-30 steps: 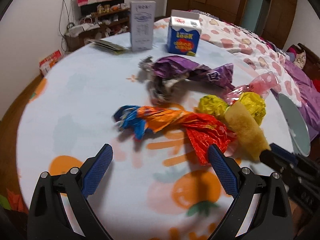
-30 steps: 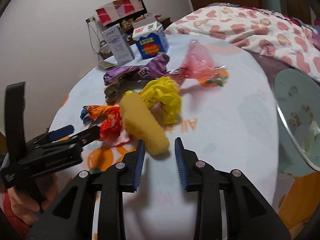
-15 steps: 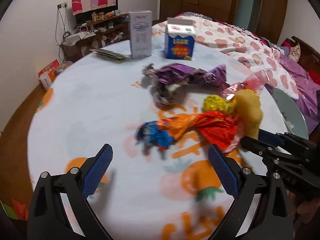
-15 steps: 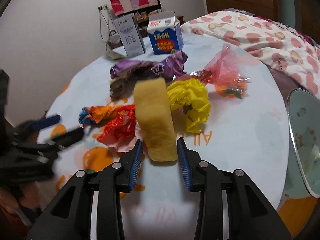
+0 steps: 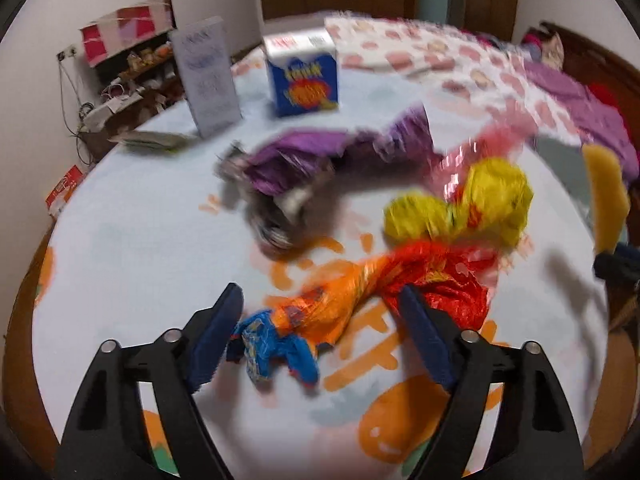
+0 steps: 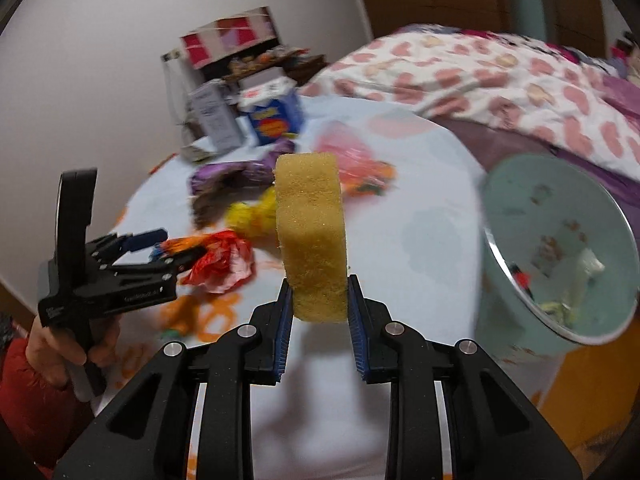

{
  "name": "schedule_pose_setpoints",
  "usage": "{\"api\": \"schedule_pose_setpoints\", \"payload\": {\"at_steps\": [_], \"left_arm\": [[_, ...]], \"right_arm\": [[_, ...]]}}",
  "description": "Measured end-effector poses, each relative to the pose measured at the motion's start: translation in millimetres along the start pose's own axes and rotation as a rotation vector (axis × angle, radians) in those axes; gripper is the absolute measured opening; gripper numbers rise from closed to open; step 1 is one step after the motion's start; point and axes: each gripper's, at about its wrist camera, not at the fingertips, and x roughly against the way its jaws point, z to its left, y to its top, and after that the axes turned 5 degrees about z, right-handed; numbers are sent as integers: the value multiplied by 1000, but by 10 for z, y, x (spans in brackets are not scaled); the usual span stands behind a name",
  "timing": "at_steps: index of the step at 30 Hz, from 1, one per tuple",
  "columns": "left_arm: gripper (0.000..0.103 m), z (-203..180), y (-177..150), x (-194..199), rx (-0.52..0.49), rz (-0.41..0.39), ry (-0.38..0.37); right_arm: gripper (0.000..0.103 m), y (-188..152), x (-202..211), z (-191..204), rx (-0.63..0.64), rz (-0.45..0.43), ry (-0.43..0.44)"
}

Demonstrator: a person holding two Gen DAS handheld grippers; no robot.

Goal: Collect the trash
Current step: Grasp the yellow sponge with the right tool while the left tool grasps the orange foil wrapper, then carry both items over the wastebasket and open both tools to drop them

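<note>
Both tongs work: our right tongs [image 6: 320, 312] clamp the yellow sponge [image 6: 311, 236], while our left tongs [image 5: 320, 332], just narrowing, straddle the orange wrapper [image 5: 332, 300] unclamped.

Round table [image 5: 132, 248] w/ pale cloth, orange fruit print. On it: grey carton [image 5: 207, 76] & blue carton [image 5: 303, 74] upright at far edge, purple wrapper [image 5: 320, 156], yellow bag [image 5: 476, 204], pink cellophane [image 6: 352, 156], orange-red wrapper [image 5: 384, 284].

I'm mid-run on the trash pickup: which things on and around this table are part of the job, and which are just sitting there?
Part of the job:
- yellow sponge, held by the right gripper
- orange wrapper, between the closing left gripper's pads
- yellow wrapper
- purple wrapper
- pink wrapper
- green bin

Just sitting there:
- blue carton
- grey box
</note>
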Motion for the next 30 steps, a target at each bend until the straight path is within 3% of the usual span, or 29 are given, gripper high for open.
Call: {"api": "schedule_pose_setpoints", "payload": {"at_steps": [4,8,18,24,30], "left_arm": [[57,-65,-8,41,-30,-23,1],[51,-108,-62,101,-37,-41,-2],[50,35,-334,606,88,-117,0],[50,117,-259,857,185,-164,-13],[50,-134,-101,903,178,-176,-26]], "right_arm": [[27,-26,-26,-122,-53,4,-11],[27,-50,-24,-103,-66,-7,0],[27,-67,72,-90,-52,-62,-53],[27,-60,133,-106,-44,-79,-65],[27,-39,248,-200,-50,-105,-113]]}}
